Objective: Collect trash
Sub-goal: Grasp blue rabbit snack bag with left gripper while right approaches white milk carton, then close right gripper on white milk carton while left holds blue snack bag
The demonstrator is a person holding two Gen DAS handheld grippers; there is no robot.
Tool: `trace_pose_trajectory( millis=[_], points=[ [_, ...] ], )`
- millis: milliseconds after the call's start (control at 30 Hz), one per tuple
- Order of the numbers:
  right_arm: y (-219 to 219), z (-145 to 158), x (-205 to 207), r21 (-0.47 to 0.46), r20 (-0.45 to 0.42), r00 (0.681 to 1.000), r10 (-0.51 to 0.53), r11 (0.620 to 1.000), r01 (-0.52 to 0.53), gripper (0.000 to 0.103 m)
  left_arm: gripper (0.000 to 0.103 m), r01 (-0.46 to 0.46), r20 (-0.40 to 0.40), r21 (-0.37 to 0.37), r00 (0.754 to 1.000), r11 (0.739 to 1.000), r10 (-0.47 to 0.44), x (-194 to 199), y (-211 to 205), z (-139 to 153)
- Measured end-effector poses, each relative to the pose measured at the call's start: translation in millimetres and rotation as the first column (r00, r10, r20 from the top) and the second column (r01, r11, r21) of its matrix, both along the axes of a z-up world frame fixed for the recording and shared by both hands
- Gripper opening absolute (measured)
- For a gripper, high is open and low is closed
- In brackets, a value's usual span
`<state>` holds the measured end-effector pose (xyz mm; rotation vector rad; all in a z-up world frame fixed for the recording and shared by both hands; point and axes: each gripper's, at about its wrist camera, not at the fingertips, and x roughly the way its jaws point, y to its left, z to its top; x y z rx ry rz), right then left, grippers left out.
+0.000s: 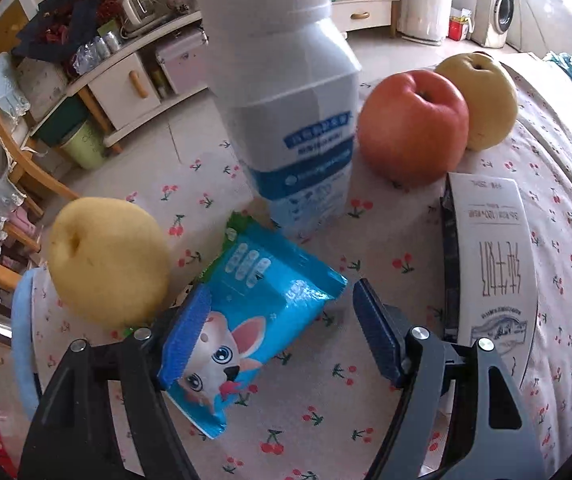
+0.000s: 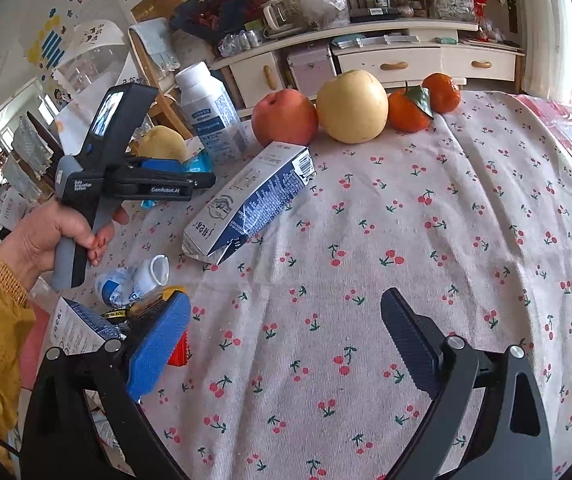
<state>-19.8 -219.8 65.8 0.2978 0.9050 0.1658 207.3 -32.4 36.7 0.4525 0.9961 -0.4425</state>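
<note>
A blue snack wrapper (image 1: pixel 261 292) with a cartoon dog lies on the cherry-print tablecloth (image 1: pixel 326 412). My left gripper (image 1: pixel 281 328) stands open around it: the wrapper's edge rests against the left pad, and the right pad is clear of it. A white plastic bottle (image 1: pixel 286 100) stands upright just behind, and a flattened milk carton (image 1: pixel 490 256) lies to the right. In the right wrist view a hand (image 2: pixel 45 236) holds the left gripper (image 2: pixel 201 176) over the wrapper (image 2: pixel 197 164). My right gripper (image 2: pixel 286 320) hangs open above bare cloth with nothing between its fingers.
A yellow pear (image 1: pixel 105 256) sits left of the wrapper; a red apple (image 1: pixel 410 128) and a second pear (image 1: pixel 482 96) sit behind the carton. Two oranges (image 2: pixel 426 100) lie further right. A crushed bottle (image 2: pixel 133 280) and a carton (image 2: pixel 81 320) lie past the table's left edge.
</note>
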Motion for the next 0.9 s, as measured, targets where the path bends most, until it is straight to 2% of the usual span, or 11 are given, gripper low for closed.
trace_pose_trajectory(
  millis=[200,333,467,533,600,667,767,900],
  points=[
    [-3.0,0.5,2.3,-0.016,0.012,1.000,-0.015,1.000,0.015,0.095,0.074,0.047,-0.037,-0.103,0.998,0.994,-0.051,-25.1,2.4,1.9],
    [-6.3,-1.4,6.1,-0.008,0.015,0.999,-0.032,0.999,0.032,0.095,0.074,0.155,-0.087,-0.131,0.982,0.979,-0.167,-58.4,-7.8,5.2],
    [-7.7,-8.5,16.0,0.055,0.010,0.999,-0.046,0.997,0.045,0.095,0.074,0.209,-0.087,-0.105,0.972,0.972,-0.218,-73.7,-12.9,7.9],
    [-5.0,-11.5,22.7,0.060,0.012,0.999,-0.048,0.997,0.047,0.095,0.075,0.220,-0.062,-0.030,0.973,0.975,-0.222,-76.6,-15.3,4.5],
    [-0.8,-14.4,30.7,0.051,0.017,0.999,-0.043,0.998,0.043,0.095,0.077,0.254,-0.037,0.071,0.967,0.965,-0.251,-83.7,-21.5,-3.3],
    [3.3,-17.9,39.4,0.046,0.021,0.999,-0.034,0.998,0.033,0.095,0.079,0.273,-0.020,0.103,0.962,0.956,-0.273,-86.8,-23.4,-5.5],
    [8.7,-23.1,49.4,0.060,0.012,1.000,-0.019,0.998,0.018,0.095,0.079,0.249,-0.019,0.081,0.968,0.965,-0.248,-80.8,-21.7,-5.1],
    [20.2,-27.2,60.6,0.073,0.022,1.000,0.021,0.997,-0.022,0.095,0.079,0.200,-0.011,0.013,0.980,0.980,-0.200,-69.3,-20.8,-5.7]
  ],
)
